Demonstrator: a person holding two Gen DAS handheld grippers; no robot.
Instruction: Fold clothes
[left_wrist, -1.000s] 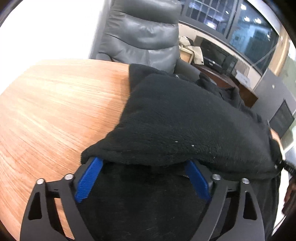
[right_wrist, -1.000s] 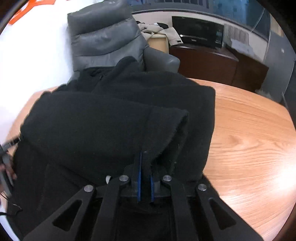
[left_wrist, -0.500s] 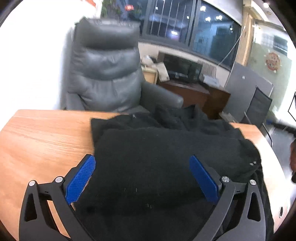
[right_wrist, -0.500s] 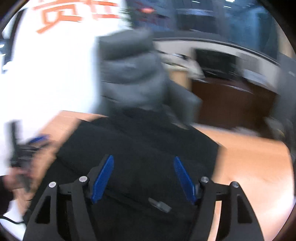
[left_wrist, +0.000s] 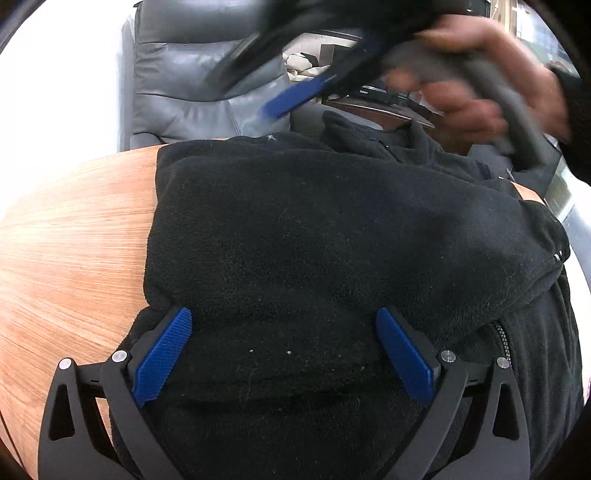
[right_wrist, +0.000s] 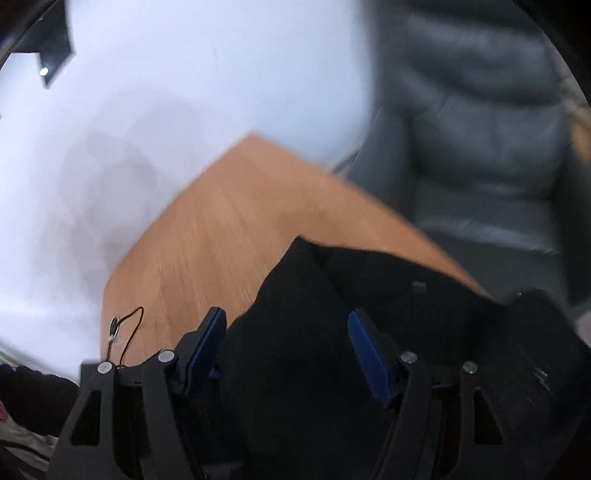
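A black fleece jacket (left_wrist: 332, 240) lies folded on the wooden table (left_wrist: 74, 240). Its zip runs along the right side and its collar sits at the far end. My left gripper (left_wrist: 282, 354) hangs open just above the near fold, its blue pads spread wide and holding nothing. In the blurred right wrist view my right gripper (right_wrist: 288, 350) is open too, over the jacket's (right_wrist: 314, 332) corner near the table's (right_wrist: 229, 221) far left corner. In the left wrist view the right gripper (left_wrist: 266, 86) crosses the top of the picture, held by a hand (left_wrist: 480, 74).
A grey leather armchair (left_wrist: 192, 85) stands right behind the table's far edge, also filling the right of the right wrist view as the armchair (right_wrist: 480, 147). A thin black wire (right_wrist: 123, 332) lies on the table near its left edge. A white wall is on the left.
My right gripper let go of the fleece fold, opened, and swung fast to the left across the jacket. My left gripper drew its pads out from under the fold, opened wider and rolled.
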